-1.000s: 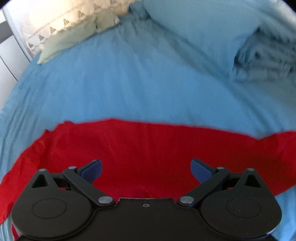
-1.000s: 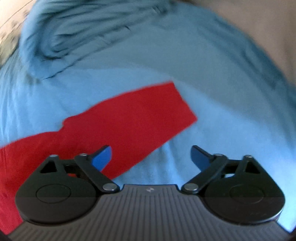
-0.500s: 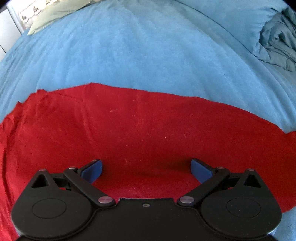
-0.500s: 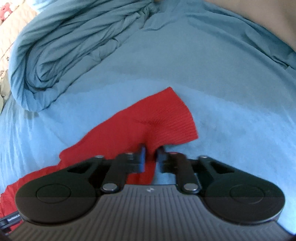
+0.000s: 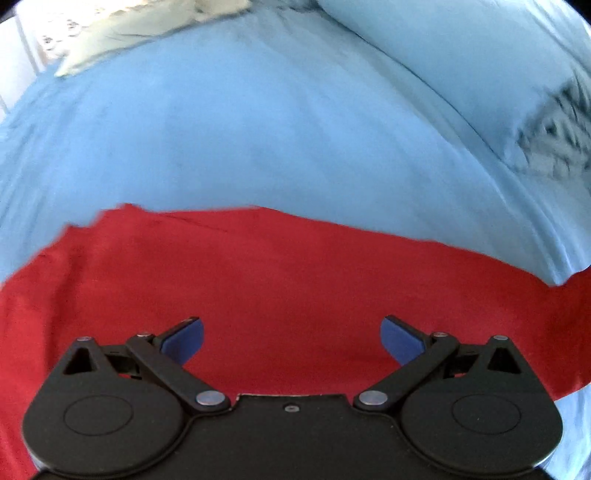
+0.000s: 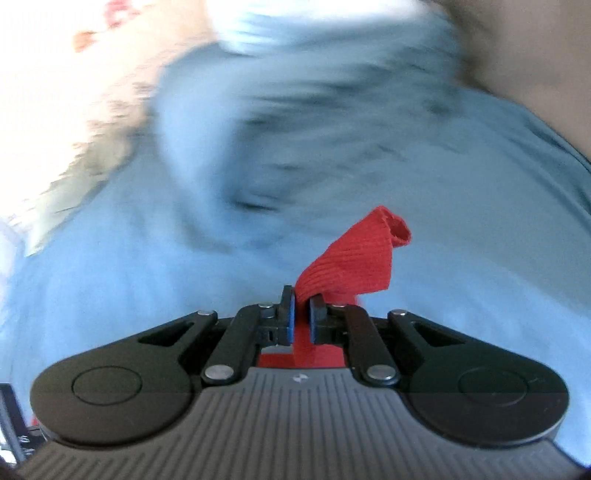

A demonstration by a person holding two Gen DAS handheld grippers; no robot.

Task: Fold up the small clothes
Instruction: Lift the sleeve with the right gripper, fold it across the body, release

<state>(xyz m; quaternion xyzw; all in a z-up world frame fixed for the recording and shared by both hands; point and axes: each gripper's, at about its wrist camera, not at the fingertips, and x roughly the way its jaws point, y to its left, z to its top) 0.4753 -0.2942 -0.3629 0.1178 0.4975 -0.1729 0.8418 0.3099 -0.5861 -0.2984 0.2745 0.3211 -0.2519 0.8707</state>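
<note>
A red garment lies spread across the blue bedsheet in the left wrist view. My left gripper is open and empty, hovering over the garment's near part. In the right wrist view my right gripper is shut on a ribbed red cuff of the garment, which sticks up and curls to the right above the jaws, lifted off the sheet. The rest of the garment is hidden below the right gripper.
A blue pillow and a crumpled blue blanket lie at the far right. A pale patterned pillow lies at the far left. The right wrist view is blurred; the blanket shows ahead.
My right gripper closed on the garment's red cuff and lifted it off the sheet. My left gripper stayed open and drew back a little above the garment.
</note>
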